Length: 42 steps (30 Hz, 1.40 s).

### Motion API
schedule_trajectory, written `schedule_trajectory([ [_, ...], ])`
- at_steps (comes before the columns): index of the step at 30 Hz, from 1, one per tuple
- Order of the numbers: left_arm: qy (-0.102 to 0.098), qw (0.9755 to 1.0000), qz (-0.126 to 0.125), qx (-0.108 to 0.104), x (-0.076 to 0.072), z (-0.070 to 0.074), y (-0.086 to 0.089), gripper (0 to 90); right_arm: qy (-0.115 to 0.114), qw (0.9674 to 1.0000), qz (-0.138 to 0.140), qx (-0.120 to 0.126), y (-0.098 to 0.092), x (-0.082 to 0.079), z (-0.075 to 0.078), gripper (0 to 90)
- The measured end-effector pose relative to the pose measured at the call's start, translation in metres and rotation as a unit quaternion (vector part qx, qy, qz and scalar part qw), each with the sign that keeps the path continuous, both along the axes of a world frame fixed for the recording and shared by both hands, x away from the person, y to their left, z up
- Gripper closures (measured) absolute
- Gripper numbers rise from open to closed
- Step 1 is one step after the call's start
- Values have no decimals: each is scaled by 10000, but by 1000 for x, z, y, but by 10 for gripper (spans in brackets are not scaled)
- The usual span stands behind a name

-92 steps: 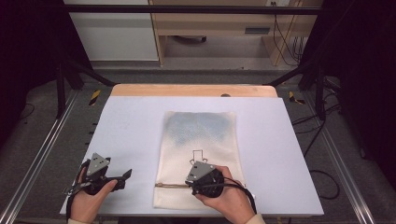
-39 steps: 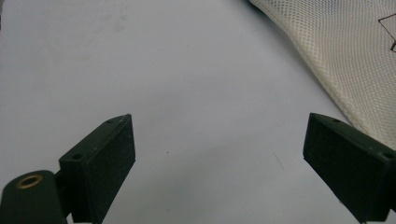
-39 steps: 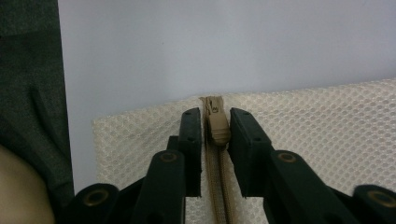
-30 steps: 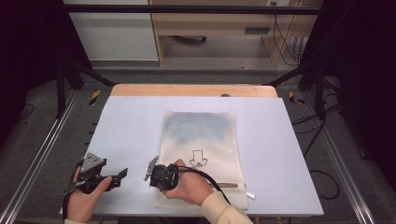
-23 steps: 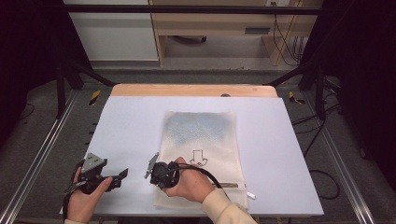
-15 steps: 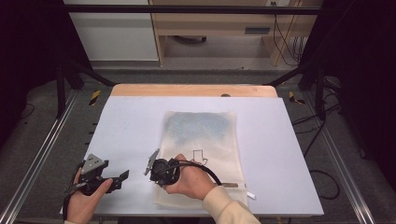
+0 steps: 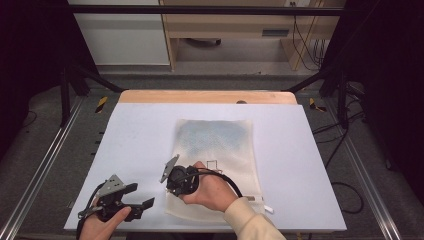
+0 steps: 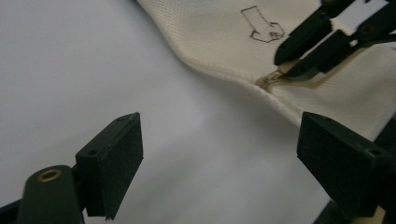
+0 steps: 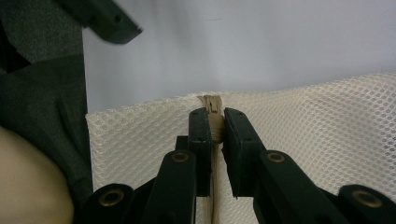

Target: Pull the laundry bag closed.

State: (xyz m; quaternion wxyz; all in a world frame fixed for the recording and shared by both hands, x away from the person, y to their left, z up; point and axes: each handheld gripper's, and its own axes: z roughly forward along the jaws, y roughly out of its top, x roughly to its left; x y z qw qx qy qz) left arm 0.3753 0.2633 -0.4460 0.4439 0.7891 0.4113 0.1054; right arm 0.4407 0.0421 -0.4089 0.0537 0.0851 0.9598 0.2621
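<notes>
Left gripper point(image 7: 142, 207) jaws wide, nothing between them, just off the mesh bag's point(image 7: 220, 145) near-left corner. Right gripper point(image 9: 214, 126) clamped on the zipper pull point(image 9: 213, 106) there; zipper line runs rightward along the near edge.

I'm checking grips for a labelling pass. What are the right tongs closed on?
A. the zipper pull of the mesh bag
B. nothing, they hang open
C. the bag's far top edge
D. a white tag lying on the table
A: in the right gripper view the right tongs pinch the tan zipper pull at the edge of the cream mesh bag.
</notes>
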Motion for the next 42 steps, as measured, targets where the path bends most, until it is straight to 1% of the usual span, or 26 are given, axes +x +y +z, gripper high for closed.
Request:
schedule_trajectory([
  [2,41,9999,-86,-111,-1,0,-5,142,12,10000,-9,12,0,0,0,818],
  [3,69,9998,-115,-125,-1,-1,-7,140,31,10000,15,5,1,0,-1,817],
  [4,74,9998,-177,-112,-1,-2,-10,140,32,10000,30,-4,1,0,-1,818],
  [7,87,9997,-230,-88,-1,-3,-14,142,62,10000,15,-5,2,-1,-1,818],
  [8,158,9993,-279,-169,0,-5,-17,146,66,10000,18,12,2,-1,-2,818],
  [10,178,9992,-302,-202,1,-6,-19,152,65,10000,31,52,1,-1,-2,818],
  [11,224,9986,-375,-283,3,-8,-22,155,66,9999,46,68,1,-1,-1,818],
  [12,233,9984,-404,-307,3,-8,-24,163,72,9999,51,83,1,-1,-1,818],
  [15,257,9983,-456,-257,5,-11,-30,189,63,9999,58,113,0,-1,0,818],
  [17,281,9982,-466,-251,6,-12,-31,218,83,9999,41,143,0,0,0,818],
  [18,325,9978,-516,-253,7,-13,-34,225,89,9998,29,169,0,0,1,818],
  [23,378,9971,-588,-303,11,-16,-39,281,69,9998,28,183,-1,-1,2,818],
  [26,413,9968,-635,-267,13,-18,-42,307,74,9998,25,182,-2,-1,2,818],
  [28,423,9965,-652,-296,14,-19,-43,330,88,9998,19,203,-2,-2,2,818],
  [31,445,9962,-688,-277,16,-21,-44,365,85,9997,36,212,-2,-2,2,818],
  [36,484,9955,-773,-268,19,-23,-46,440,89,9997,32,222,-2,-2,2,819],
  [38,516,9949,-806,-307,20,-25,-46,475,91,9997,43,232,-2,-2,2,819],
  [42,492,9946,-836,-381,21,-25,-45,550,99,9996,30,255,-3,-3,1,818],
])
